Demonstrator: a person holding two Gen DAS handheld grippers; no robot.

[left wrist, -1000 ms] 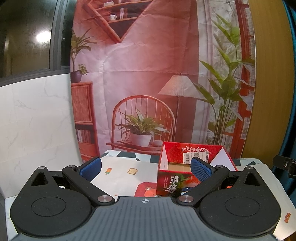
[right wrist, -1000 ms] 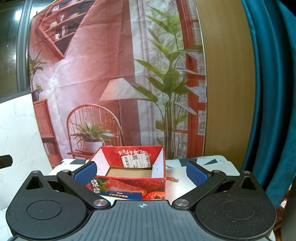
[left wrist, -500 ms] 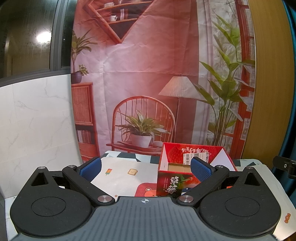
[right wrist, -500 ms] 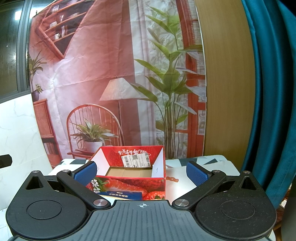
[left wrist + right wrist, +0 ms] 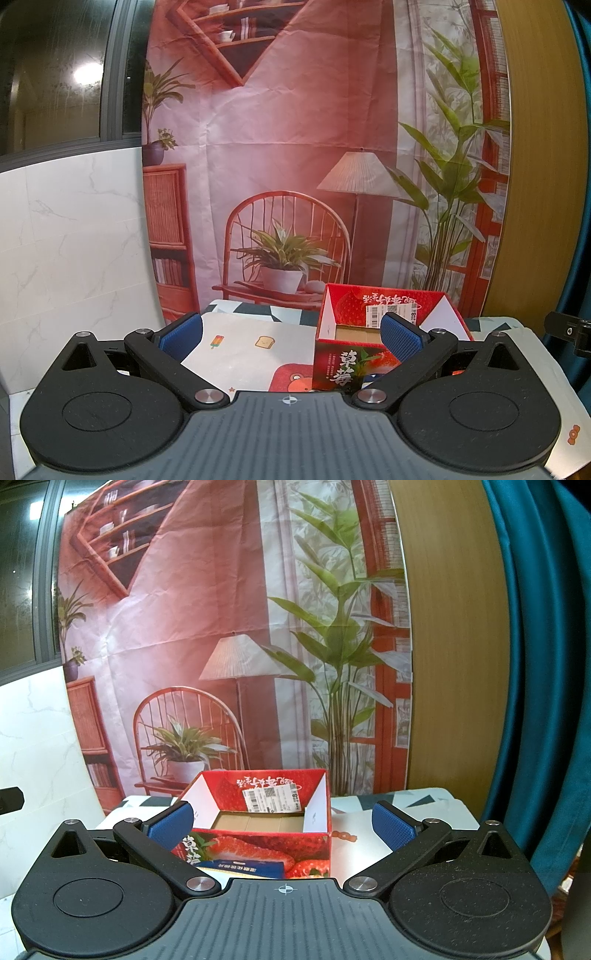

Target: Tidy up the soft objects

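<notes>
Black linkages, silver screws, blue textured fingers (image 5: 400, 336), ribbed grey housing.

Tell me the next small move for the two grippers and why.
Probably tilt both grippers down to look for the soft things. The left gripper and right gripper have jaws open on nothing, the strawberry box shows only its bare cardboard floor, and no soft item is in either view.

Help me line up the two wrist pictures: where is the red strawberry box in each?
Left wrist: the box sits right of centre, partly behind the left gripper's right finger.
Right wrist: the box sits just left of centre, inside the open right gripper, its left corner behind the left finger.
Shared landmark: the white barcode label on its back inner wall.
</notes>
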